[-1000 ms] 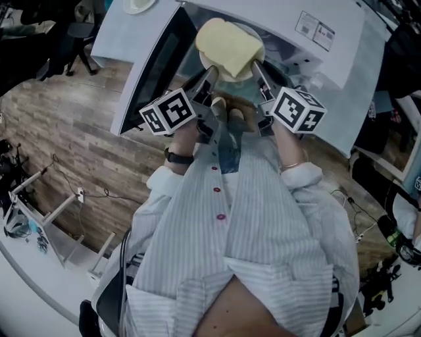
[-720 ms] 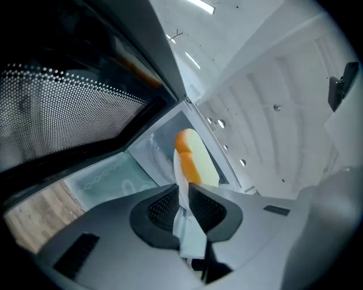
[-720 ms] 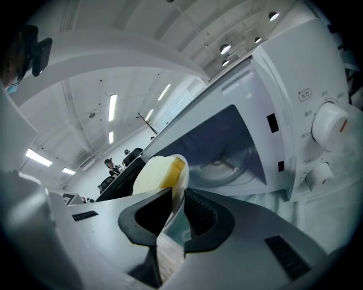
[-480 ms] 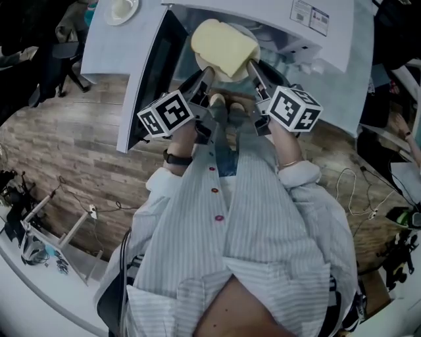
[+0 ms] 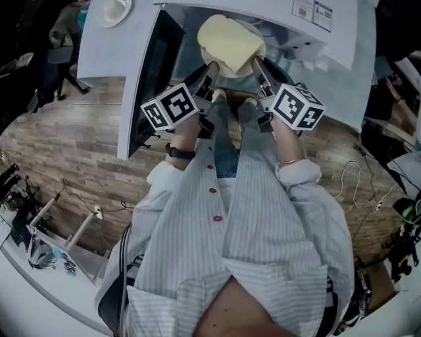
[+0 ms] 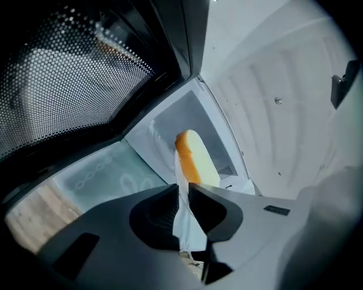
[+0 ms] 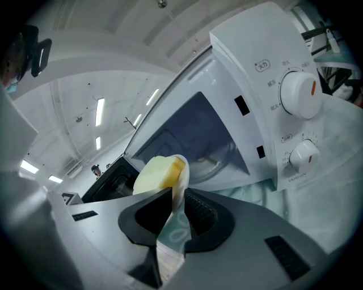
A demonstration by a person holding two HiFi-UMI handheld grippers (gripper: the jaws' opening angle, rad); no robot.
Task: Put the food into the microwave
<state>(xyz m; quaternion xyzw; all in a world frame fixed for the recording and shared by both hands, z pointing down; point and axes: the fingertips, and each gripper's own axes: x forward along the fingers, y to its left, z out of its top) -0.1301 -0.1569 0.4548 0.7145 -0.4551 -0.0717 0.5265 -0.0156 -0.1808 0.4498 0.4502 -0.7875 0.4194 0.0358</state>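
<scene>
A white plate (image 5: pixel 217 68) carries a pale yellow slice of bread (image 5: pixel 230 41) and hangs at the mouth of the white microwave (image 5: pixel 316 39), whose dark-windowed door (image 5: pixel 150 66) stands swung out to the left. My left gripper (image 5: pixel 209 79) is shut on the plate's left rim, my right gripper (image 5: pixel 258 70) on its right rim. In the left gripper view the plate (image 6: pixel 185 226) runs edge-on between the jaws, with the bread (image 6: pixel 195 158) before the cavity (image 6: pixel 187 116). In the right gripper view the bread (image 7: pixel 156 173) rises above the jaws that pinch the plate rim (image 7: pixel 180 181).
Two control knobs (image 7: pixel 298 93) (image 7: pixel 303 153) sit on the microwave's right panel. The open door (image 6: pixel 68 85) is close on the left gripper's left side. A small white dish (image 5: pixel 113 10) lies on the table left of the microwave. Cables trail over the wooden floor (image 5: pixel 72 151).
Both grippers have sunk a little with the plate in front of the microwave opening. Both grips on the rim are unchanged.
</scene>
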